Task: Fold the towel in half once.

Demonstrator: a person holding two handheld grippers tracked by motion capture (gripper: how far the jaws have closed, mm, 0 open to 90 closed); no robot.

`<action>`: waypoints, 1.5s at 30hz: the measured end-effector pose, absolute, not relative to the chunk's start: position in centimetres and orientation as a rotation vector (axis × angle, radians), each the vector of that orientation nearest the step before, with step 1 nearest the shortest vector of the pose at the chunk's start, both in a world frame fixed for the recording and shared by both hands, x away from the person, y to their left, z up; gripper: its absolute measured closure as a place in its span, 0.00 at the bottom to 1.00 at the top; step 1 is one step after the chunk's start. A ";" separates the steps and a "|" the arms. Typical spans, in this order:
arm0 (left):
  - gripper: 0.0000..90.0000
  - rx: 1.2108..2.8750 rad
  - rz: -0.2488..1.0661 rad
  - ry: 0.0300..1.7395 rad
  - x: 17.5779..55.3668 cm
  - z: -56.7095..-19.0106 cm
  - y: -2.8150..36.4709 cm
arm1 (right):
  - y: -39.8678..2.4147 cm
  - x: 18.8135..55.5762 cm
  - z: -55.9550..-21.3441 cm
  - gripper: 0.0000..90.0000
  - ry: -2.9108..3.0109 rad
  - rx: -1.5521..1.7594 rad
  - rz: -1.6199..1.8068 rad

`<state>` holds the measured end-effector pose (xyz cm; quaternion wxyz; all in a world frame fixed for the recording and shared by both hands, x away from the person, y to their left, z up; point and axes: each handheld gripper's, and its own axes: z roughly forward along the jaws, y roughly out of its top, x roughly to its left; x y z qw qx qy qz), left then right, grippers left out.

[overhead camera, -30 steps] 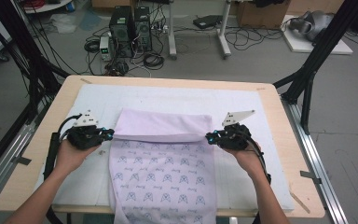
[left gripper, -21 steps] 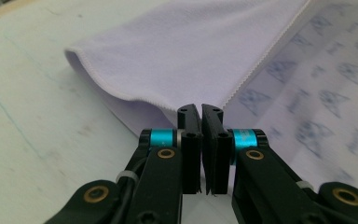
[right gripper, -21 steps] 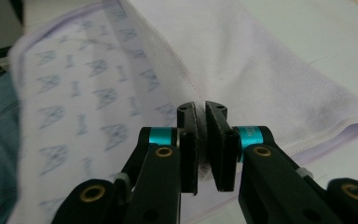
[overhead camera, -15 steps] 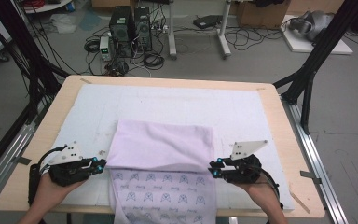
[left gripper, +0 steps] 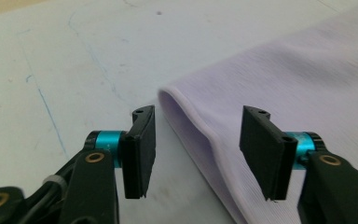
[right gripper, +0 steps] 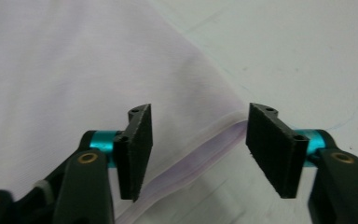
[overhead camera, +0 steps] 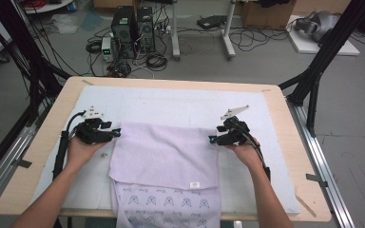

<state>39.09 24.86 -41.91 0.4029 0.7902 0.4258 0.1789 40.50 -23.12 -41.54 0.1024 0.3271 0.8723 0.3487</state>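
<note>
One lilac cloth (overhead camera: 166, 156) lies folded on one white mat (overhead camera: 180, 104) covering one wooden table (overhead camera: 285, 156). Two grippers are there, the left gripper (overhead camera: 116, 133) and the right gripper (overhead camera: 212, 139), in two hands.
</note>
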 end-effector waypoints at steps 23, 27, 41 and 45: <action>0.97 1.913 0.743 0.999 47.1 -29.1 23.1 | -21.5 47.7 -29.9 0.95 2.349 0.845 1.001; 0.63 1.934 0.697 1.067 47.9 -29.9 23.1 | -22.1 48.8 -29.9 0.68 2.306 0.899 1.043; 0.57 2.024 0.494 0.982 41.2 -37.9 24.4 | -22.3 43.7 -37.0 0.56 2.547 0.951 1.115; 0.57 2.067 0.455 0.927 39.1 -39.4 24.3 | -21.8 41.4 -38.7 0.59 2.583 0.905 1.118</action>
